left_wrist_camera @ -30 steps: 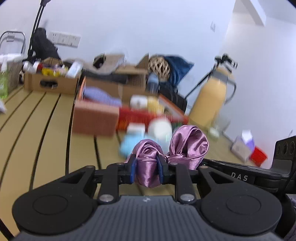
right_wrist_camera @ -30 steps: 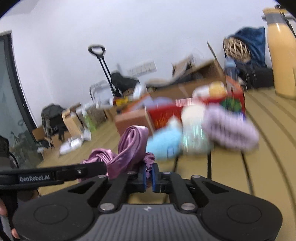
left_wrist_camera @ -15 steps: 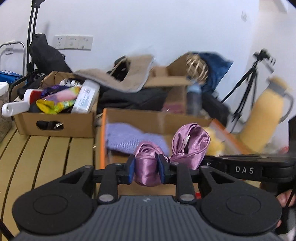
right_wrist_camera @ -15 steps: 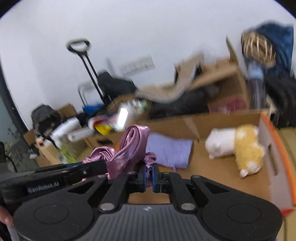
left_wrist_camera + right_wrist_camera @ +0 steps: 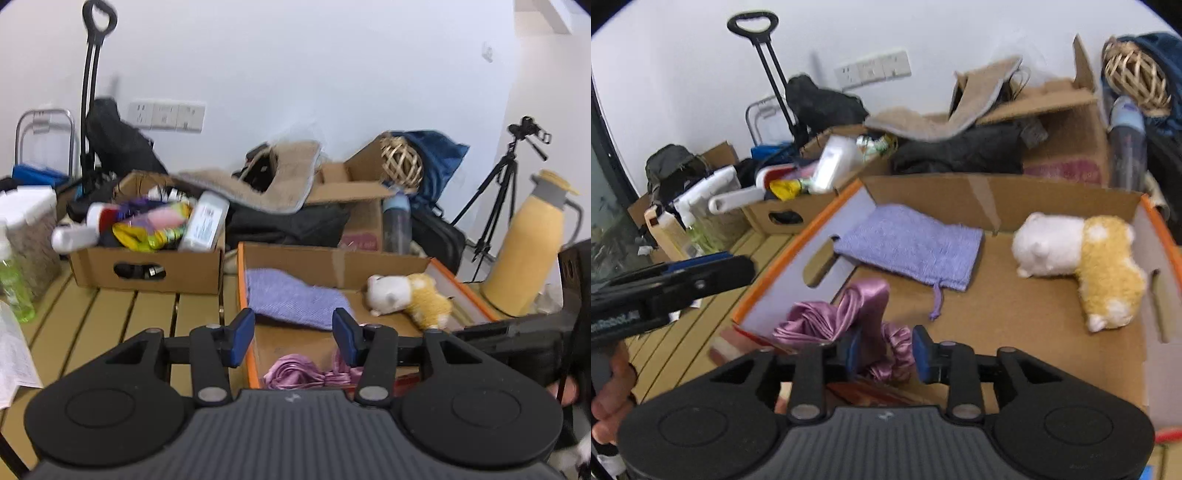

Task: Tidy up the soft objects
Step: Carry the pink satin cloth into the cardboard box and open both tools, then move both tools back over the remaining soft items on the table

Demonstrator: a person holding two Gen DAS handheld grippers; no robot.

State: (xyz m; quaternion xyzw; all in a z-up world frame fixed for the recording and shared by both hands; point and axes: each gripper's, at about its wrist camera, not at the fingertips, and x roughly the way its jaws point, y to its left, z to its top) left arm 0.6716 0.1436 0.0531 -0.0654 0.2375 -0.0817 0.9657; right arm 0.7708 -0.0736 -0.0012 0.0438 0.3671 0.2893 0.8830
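Release step: both grippers, left (image 5: 293, 332) and right (image 5: 886, 349), have just been opening, letting the satin cloth (image 5: 849, 314) drop into the box (image 5: 997, 199) just below them. Next: withdraw, fetch another soft item.

In the left wrist view, the gripper body hides the near part of the pink satin cloth (image 5: 295, 373). The right gripper (image 5: 517, 332) is cut off at the right edge, its jaws unseen. Lower left in the right wrist view, a hand (image 5: 609, 406) is cropped. The box clutter (image 5: 147, 221) is blurred.
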